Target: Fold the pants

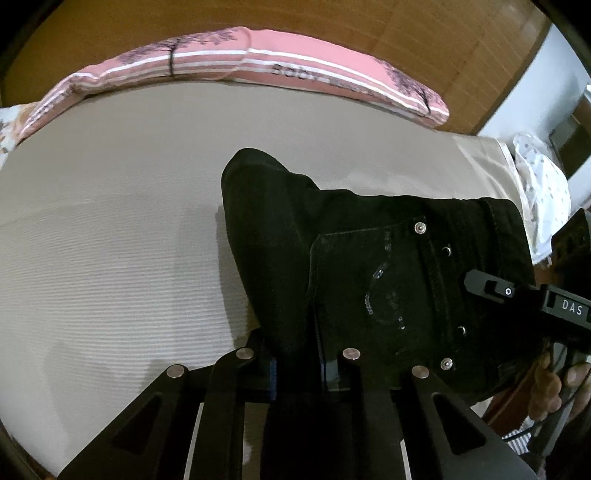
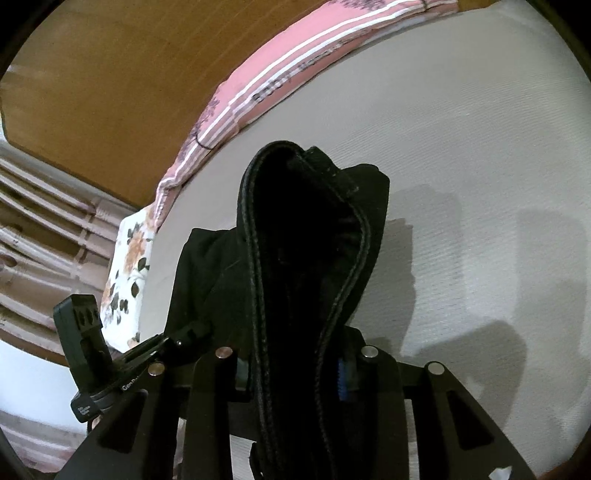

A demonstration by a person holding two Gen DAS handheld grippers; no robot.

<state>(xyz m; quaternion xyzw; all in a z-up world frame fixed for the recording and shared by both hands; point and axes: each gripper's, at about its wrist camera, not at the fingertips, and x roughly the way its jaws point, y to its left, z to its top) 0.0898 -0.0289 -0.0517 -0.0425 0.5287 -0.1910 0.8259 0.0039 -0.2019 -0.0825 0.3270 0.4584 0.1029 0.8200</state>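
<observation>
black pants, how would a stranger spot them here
On the wide beige bed sheet, below the pink striped pillow, lies one dark bundle: the black pants. Both grippers pinch them, and silver rivets mark the pocket, unlike anything nearby.

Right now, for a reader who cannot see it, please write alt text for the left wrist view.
The left gripper is shut on black pants, lifting their pocket and rivet side over a beige ribbed bedsheet. The right gripper reaches in from the right edge at the pants. A pink striped pillow lies along the far side before a wooden headboard.
</observation>
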